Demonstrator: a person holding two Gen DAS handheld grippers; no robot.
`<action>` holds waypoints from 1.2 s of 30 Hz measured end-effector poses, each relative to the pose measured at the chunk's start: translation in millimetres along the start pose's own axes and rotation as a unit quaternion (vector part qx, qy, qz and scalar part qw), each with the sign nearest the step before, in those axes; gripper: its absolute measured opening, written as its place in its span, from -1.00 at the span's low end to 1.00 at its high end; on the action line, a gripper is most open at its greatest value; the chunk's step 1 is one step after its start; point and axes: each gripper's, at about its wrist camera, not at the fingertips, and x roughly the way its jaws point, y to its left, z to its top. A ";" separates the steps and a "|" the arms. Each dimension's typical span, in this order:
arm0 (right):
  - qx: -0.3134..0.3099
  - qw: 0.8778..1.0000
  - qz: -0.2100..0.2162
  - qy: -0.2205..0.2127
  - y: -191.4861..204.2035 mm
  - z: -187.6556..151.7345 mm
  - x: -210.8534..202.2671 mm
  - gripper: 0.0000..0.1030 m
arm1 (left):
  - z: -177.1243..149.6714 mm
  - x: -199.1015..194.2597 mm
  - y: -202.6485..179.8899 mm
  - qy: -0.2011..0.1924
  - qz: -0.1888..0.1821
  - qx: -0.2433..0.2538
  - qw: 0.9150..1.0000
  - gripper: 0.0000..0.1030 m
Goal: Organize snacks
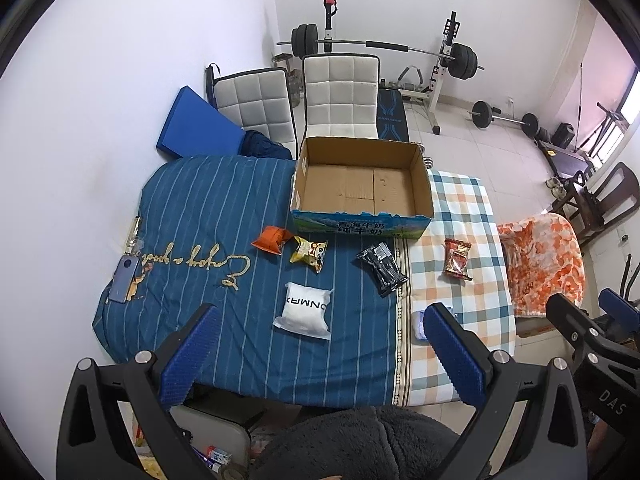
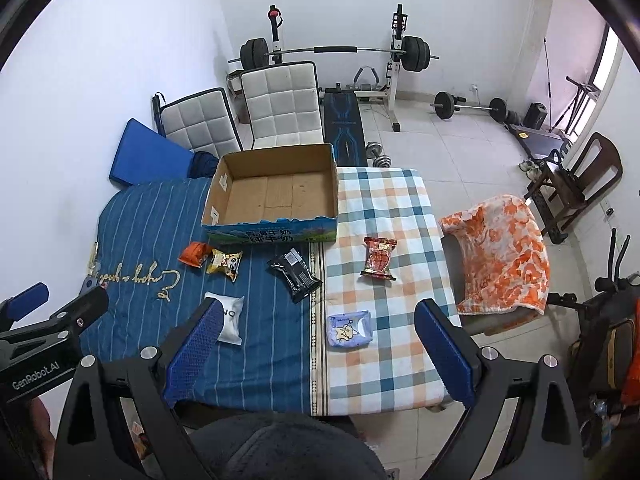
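Snacks lie scattered over the bed in front of an open cardboard box [image 2: 276, 196], none of them inside it. The box sits at the far side, straddling the seam between the blue striped quilt [image 2: 152, 236] and the checked sheet [image 2: 400, 216]. Just before its printed front wall, an orange packet [image 2: 194, 254] and a yellow packet [image 2: 226, 263] rest close together on the quilt. A black packet [image 2: 296, 274] lies to their right, near the seam. Nearer still, a white pouch [image 1: 304, 311] sits on the quilt. On the checked sheet, a red packet [image 2: 378, 258] lies apart from the rest, and a pale blue packet [image 2: 350, 329] is closest to the near edge.

Both tools hang above the near end of the bed, touching nothing. The left gripper [image 1: 320, 322] has its blue pads spread wide, the white pouch showing between them. The right gripper [image 2: 318, 318] is likewise spread wide, with the pale blue packet between its pads.

Beyond the bed stand two white padded chairs [image 2: 280, 108], a blue cushion [image 2: 150, 156] against the wall, and a barbell rack [image 2: 336, 50]. An orange patterned blanket [image 2: 500, 252] drapes a seat to the right.
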 end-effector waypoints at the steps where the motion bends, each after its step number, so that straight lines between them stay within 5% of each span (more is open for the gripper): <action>1: 0.001 1.000 0.000 -0.001 -0.5 -0.9 0.4 0.90 | -0.1 -0.1 -0.1 -0.001 0.001 -0.001 1.000 1.00; 36: -0.001 1.000 0.000 -0.015 -8.0 -17.1 -6.4 0.90 | -6.1 -7.6 -6.5 -0.010 -0.005 0.005 1.000 1.00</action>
